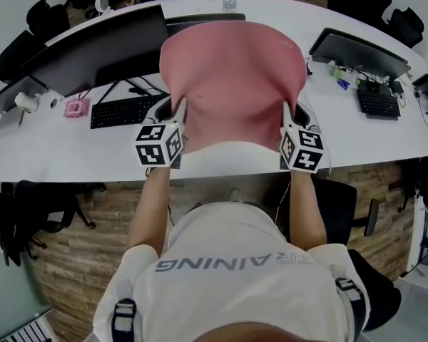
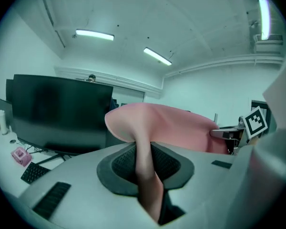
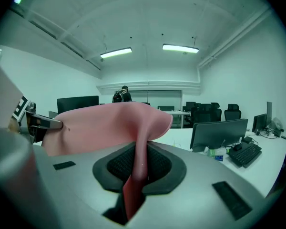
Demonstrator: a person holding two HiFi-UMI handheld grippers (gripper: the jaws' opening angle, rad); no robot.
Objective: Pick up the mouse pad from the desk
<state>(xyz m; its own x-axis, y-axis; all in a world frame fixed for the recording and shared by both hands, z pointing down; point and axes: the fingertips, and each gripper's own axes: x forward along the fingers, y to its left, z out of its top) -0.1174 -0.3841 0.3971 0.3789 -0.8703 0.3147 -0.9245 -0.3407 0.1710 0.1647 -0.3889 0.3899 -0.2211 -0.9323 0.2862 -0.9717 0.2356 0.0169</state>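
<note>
left tool (image 1: 177, 110), right tool (image 1: 291, 112) pinch mouse pad (image 1: 232, 77), forearms (image 1: 151, 209) overhead only

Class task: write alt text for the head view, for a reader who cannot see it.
A pink mouse pad is held up by two handheld grippers, the left gripper and the right gripper, each clamped on one side of its near edge. Beneath it runs a long white desk with a black keyboard and a dark monitor.
</note>
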